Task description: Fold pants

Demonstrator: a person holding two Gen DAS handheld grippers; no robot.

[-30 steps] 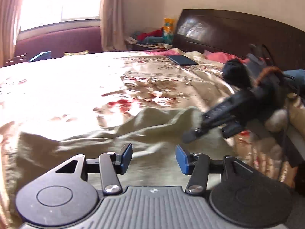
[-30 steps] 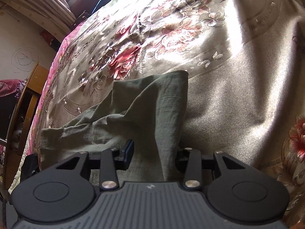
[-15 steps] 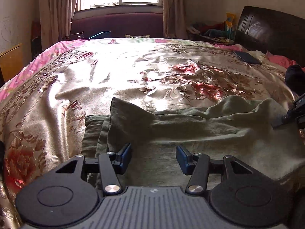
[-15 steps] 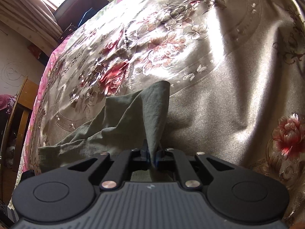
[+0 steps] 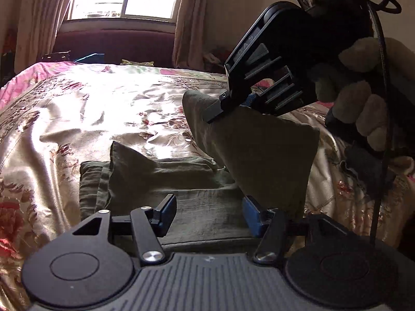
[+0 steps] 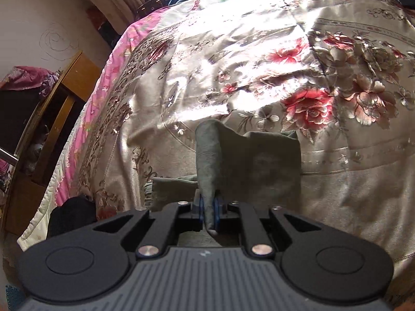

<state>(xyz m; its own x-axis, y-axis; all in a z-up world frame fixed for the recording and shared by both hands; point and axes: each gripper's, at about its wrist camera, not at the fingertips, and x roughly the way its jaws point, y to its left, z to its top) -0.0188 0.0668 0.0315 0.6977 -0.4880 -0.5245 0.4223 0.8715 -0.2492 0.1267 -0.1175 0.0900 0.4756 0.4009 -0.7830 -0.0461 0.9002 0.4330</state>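
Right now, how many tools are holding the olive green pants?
1. The right tool is pinched shut on a raised fold of the olive green cloth pants. The left tool sits open over the flat part, gripping nothing.

Right gripper (image 6: 209,208): a second ago its fingers stand apart over the pants (image 6: 269,165); now they are pinched on a fold of the olive cloth, easing a little wider in the last moment with the fold between them.
Pants end: flat on the bed (image 6: 233,59) before; now it hangs up from the right fingers as a raised flap (image 5: 262,150), clear of the bedspread.
Right gripper in the left view (image 5: 228,106): low at the far right edge half a second ago; now high, above and ahead of the left fingers.
Left gripper (image 5: 210,213): its fingers have just opened slightly wider, nothing pressed between them.
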